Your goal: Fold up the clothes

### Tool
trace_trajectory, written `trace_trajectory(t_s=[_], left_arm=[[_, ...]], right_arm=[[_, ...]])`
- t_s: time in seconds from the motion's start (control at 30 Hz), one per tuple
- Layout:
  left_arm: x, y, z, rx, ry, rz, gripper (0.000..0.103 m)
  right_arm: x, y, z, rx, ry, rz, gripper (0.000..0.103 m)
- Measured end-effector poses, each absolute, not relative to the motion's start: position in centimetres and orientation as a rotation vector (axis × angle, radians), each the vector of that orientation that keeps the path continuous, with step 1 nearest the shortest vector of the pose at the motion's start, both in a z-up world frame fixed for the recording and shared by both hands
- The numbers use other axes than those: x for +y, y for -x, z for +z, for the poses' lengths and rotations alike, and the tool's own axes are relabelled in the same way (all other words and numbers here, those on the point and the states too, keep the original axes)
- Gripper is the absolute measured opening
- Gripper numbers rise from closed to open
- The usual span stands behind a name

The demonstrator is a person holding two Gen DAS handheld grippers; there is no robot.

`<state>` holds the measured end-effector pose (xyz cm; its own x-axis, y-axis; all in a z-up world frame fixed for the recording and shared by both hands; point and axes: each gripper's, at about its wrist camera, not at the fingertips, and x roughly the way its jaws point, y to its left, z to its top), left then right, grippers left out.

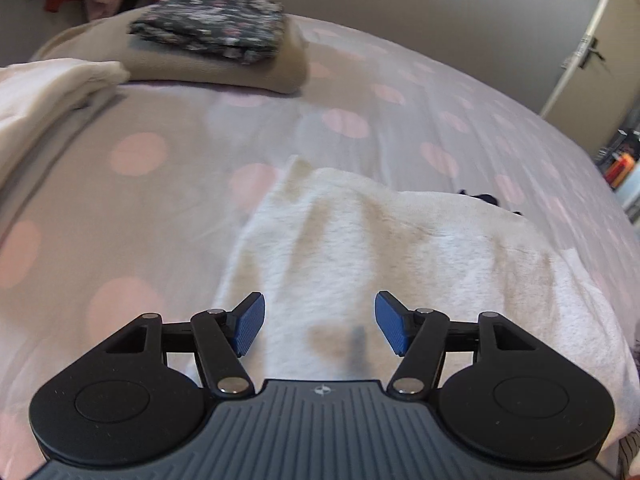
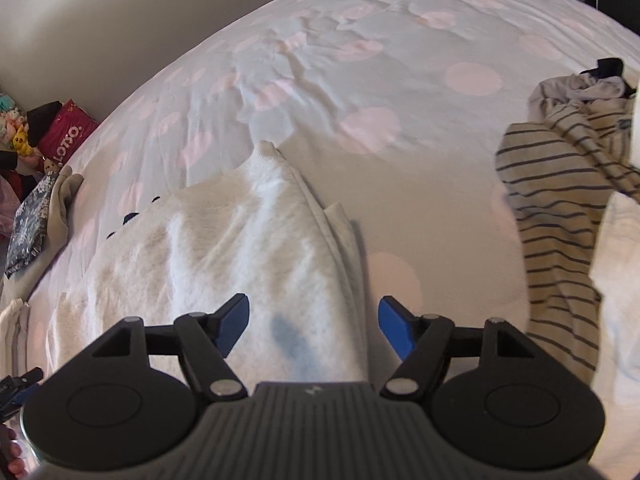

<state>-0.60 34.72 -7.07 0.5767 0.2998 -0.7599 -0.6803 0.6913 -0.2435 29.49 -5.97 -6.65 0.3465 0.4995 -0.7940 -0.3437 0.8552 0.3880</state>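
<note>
both grippers, left gripper (image 1: 319, 322) and right gripper (image 2: 314, 326), wide apart, holding nothing. white sweater (image 1: 360, 248) part-folded on bed (image 1: 120, 200) just below jaws. folded pile (image 1: 208, 32) ahead-left done. striped shirt (image 2: 560, 208) at right unfolded, judged next.

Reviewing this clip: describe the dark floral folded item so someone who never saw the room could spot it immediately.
Start from the bed with the pink-dotted cover. At its far end, near the wall, lies a folded beige garment, and the dark floral piece sits on top of it. It is the only dark, patterned fold there; the folded white garment beside it and the white sweater in front are plain and pale.
</note>
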Motion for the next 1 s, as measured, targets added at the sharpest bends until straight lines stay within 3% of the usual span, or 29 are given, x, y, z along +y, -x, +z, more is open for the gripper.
trace_trajectory(t_s=[0.3, 0.4, 0.73, 0.87, 0.93, 1.0], left_arm=[[33.7, -2.4, -10.1, 0.814, 0.439, 0.555, 0.058], [33.6, -2.6, -10.2, 0.812, 0.424, 0.555, 0.058], [33.9, -3.2, -10.7, 0.806, 0.430, 0.574, 0.058], [33.8, -3.4, -10.8, 0.812, 0.406, 0.572, 0.058], [33.9, -3.4, -10.8, 0.809, 0.409, 0.571, 0.058], [34.0, -3.3, -10.8, 0.807, 0.413, 0.570, 0.058]], right_arm=[[-3.4, -34.2, -7.0, 1.075, -0.137, 0.617, 0.076], [-2.8, -35.9, -8.1, 1.099, -0.168, 0.647, 0.080], [-1.3, -37.3, -12.5, 1.177, -0.146, 0.701, 0.081], [-0.9, -37.2, -12.7, 1.164, -0.090, 0.687, 0.068], [-1.1, -37.2, -12.6, 1.159, -0.067, 0.661, 0.046], [-1.3, -37.3, -12.4, 1.163, -0.064, 0.646, 0.033]])
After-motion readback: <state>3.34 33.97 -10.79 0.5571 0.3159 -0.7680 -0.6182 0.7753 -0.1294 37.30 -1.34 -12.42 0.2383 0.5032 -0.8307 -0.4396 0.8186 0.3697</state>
